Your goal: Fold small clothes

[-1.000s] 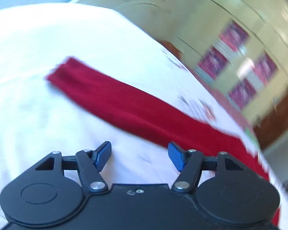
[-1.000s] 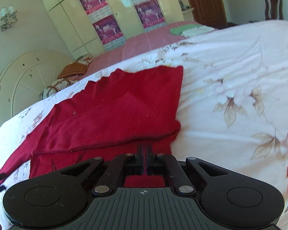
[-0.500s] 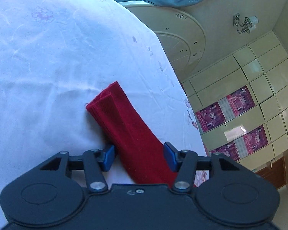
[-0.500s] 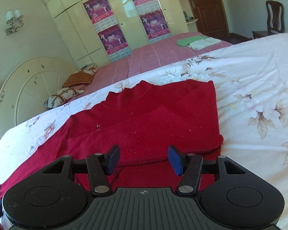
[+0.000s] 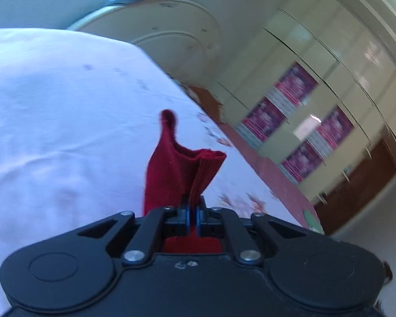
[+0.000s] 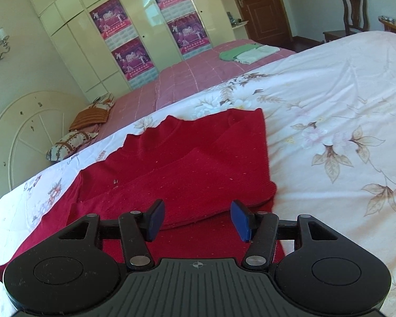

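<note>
The left gripper (image 5: 193, 214) is pressing its two fingers together on the end of a sleeve (image 5: 179, 169) of the red sweater (image 6: 187, 163). The sleeve is standing up from the pinch in the middle of the left view, with its cuff flopping open at the top, above the white bed sheet (image 5: 52, 121).

The right gripper (image 6: 196, 218) is spreading its fingers wide and is holding nothing. It is hovering over the near edge of the sweater, low in the middle of the right view. The sweater is lying mostly flat on the flowery bed cover (image 6: 330, 121), with its right side folded in over the middle. The other sleeve is running off to the lower left of the frame.

The sweater looks soft, light and floppy, so it will likely bend and sag wherever it is lifted. It should not slip much, since the knit looks fuzzy. A good place to grab is probably the cuff or a thick folded edge, not one thin layer.
</note>
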A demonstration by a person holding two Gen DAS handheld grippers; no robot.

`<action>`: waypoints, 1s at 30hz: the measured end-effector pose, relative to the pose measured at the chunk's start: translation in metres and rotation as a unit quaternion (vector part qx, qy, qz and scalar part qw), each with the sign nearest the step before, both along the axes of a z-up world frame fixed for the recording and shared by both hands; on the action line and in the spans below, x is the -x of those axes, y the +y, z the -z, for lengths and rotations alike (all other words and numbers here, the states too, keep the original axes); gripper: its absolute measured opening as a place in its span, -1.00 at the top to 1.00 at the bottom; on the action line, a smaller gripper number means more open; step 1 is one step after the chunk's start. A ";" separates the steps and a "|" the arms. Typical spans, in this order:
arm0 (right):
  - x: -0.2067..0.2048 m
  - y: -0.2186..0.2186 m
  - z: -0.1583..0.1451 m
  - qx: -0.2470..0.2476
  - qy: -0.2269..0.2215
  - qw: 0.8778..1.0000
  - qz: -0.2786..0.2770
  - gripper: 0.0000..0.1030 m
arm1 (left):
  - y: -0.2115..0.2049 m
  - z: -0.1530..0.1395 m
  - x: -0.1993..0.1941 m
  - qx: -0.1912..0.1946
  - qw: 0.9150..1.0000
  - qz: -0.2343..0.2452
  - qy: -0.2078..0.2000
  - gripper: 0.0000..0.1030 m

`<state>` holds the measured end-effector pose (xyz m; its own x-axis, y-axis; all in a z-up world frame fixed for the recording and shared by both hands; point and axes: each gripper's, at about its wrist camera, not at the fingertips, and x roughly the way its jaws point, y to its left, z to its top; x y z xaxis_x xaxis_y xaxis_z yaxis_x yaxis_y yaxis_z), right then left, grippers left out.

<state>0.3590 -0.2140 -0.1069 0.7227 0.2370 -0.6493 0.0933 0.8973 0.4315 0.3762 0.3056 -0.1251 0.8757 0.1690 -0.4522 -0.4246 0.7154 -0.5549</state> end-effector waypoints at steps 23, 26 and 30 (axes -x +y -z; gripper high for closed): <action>-0.004 -0.052 0.007 -0.115 -0.006 0.993 0.006 -0.09 | -0.324 0.017 -0.115 -0.167 0.903 0.386 0.083 0.03; -0.018 -0.040 0.014 -0.142 -0.001 0.990 -0.015 -0.09 | -0.277 0.001 -0.082 -0.192 0.924 0.325 0.065 -0.02; -0.042 -0.017 0.031 -0.196 0.029 0.979 -0.039 -0.08 | -0.212 0.015 -0.059 -0.208 0.940 0.245 0.113 0.08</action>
